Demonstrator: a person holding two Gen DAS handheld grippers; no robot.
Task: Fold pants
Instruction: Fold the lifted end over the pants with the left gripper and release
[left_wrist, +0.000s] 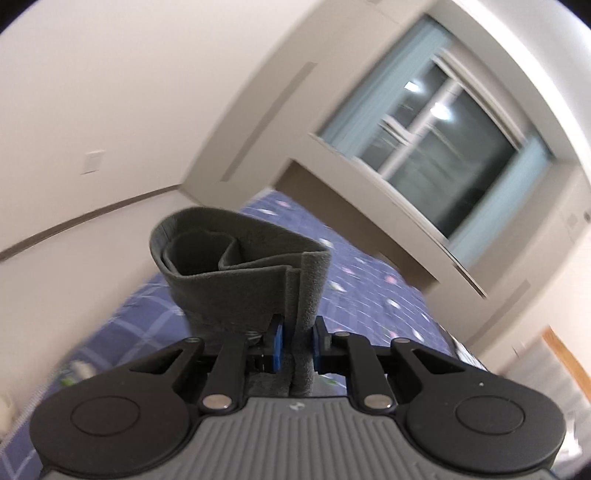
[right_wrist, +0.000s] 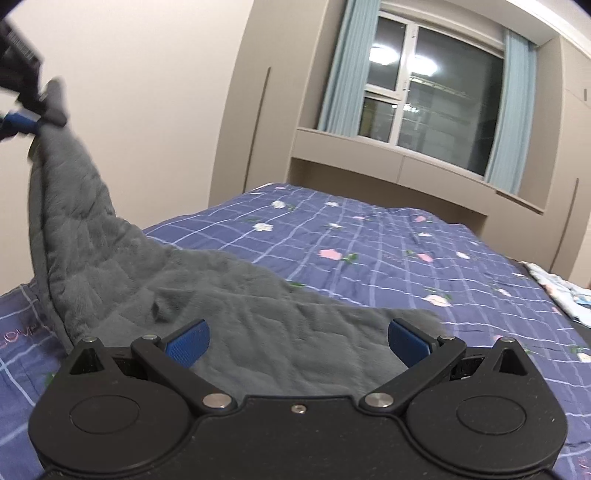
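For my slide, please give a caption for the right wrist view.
Open right tool over grey pants on the bed; left tool lifts one end.

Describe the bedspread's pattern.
Blue-purple bedspread with a white grid and pink and white flowers; clearest in the right wrist view.

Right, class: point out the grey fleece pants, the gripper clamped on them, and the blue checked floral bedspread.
grey fleece pants (right_wrist: 236, 295): right wrist view, on the flat part lying on the bed.
left gripper (left_wrist: 297, 338): left wrist view, between the fingertips, shut on the pants.
blue checked floral bedspread (right_wrist: 369, 236): right wrist view, on bare cover.
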